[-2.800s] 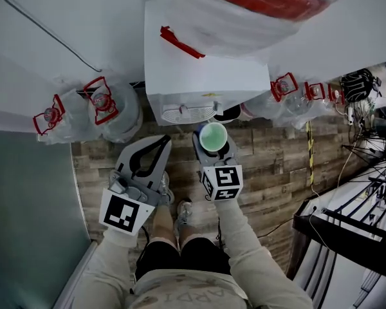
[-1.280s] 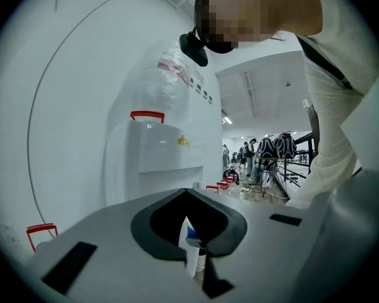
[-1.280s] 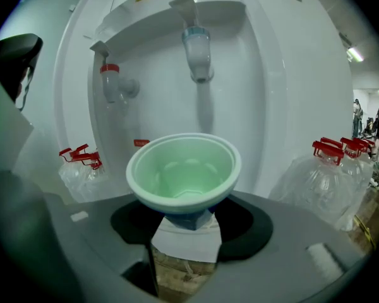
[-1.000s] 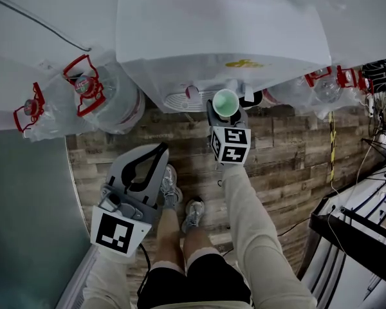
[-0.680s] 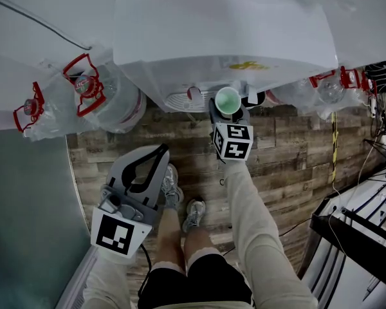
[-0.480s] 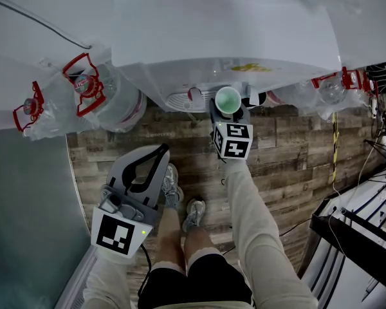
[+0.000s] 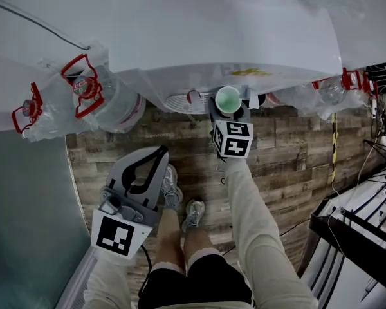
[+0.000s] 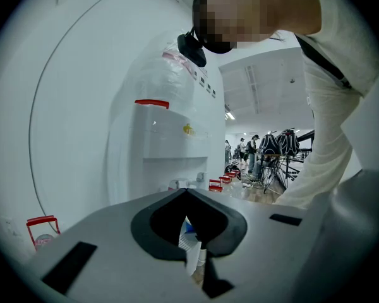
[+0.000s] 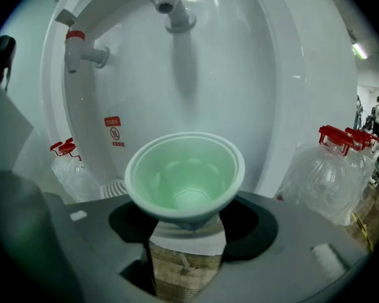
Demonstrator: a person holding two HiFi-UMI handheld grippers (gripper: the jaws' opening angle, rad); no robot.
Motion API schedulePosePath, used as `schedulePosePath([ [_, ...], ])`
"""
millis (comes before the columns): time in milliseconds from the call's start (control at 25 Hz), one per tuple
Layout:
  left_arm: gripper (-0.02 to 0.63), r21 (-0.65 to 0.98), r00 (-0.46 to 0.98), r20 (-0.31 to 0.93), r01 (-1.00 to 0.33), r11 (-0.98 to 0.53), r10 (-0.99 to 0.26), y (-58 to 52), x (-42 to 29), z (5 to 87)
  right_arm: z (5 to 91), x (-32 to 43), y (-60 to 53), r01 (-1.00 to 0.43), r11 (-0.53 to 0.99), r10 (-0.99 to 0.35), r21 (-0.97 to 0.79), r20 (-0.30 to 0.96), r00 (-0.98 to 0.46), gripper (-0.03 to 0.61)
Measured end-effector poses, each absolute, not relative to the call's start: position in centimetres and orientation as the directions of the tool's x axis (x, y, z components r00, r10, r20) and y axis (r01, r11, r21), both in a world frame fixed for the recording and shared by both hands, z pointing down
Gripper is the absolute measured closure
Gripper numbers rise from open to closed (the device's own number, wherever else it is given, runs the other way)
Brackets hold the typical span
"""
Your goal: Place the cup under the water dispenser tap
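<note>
Left gripper [image 7: 159,150]: jaws closed tip to tip with nothing between them. It is held low and back, well short of the water dispenser [image 7: 225,31], which stands ahead of its jaws. Judged reason: it has no part in this step and is kept clear of the working side.

Ahead of the right gripper [image 9: 184,227] and to its left, a red-collared tap [image 9: 82,49] projects from the dispenser front. It is not over the cup.

Right gripper: the cup [image 9: 184,172], pale green and empty, stands upright between the jaws, seated in their dark rounded cut-outs. The jaws have just been opening a little, yet both sides appear to be on the cup's lower body. Wooden floor [image 9: 180,267] shows through the gap beneath, so the grip is judged to be carrying it. A white band lies just under the cup; it cannot be told whether this is a ledge of the dispenser bearing the base.

Directly above and slightly beyond the cup is the second tap [image 9: 175,11], spout down. The rim sits close to in line below it, which explains the upright, level hold: mouth open to the spout. Placement is judged nearly complete, pending confirmed support under the base.

To the gripper's right, a clear bottle [image 9: 322,169] with a red cap stands beside the dispenser, apart from the cup.
</note>
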State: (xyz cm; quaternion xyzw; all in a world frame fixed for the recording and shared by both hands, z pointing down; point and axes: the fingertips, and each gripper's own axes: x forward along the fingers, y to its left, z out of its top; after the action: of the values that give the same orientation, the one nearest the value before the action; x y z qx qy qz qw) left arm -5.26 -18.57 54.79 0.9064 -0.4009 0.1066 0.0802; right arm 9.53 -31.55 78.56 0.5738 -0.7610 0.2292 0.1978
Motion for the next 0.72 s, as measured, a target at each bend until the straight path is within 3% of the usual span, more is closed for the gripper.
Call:
schedulePosePath([
  [280, 0.609, 0.062, 0.657, 0.256, -0.743, -0.666, -0.709, -18.6, -5.2, 54.5, 77.6, 9.3, -31.3, -0.955, 0.245, -0.789, -0.169, 0.538, -0.297, 0.246],
  [720, 0.609, 0.059, 0.672, 0.237, -0.731, -0.68, -0.702, -18.4, -4.2, 53.5, 75.2, 9.0, -28.9, -0.938, 0.258, -0.803, -0.233, 0.489, -0.342, 0.239],
])
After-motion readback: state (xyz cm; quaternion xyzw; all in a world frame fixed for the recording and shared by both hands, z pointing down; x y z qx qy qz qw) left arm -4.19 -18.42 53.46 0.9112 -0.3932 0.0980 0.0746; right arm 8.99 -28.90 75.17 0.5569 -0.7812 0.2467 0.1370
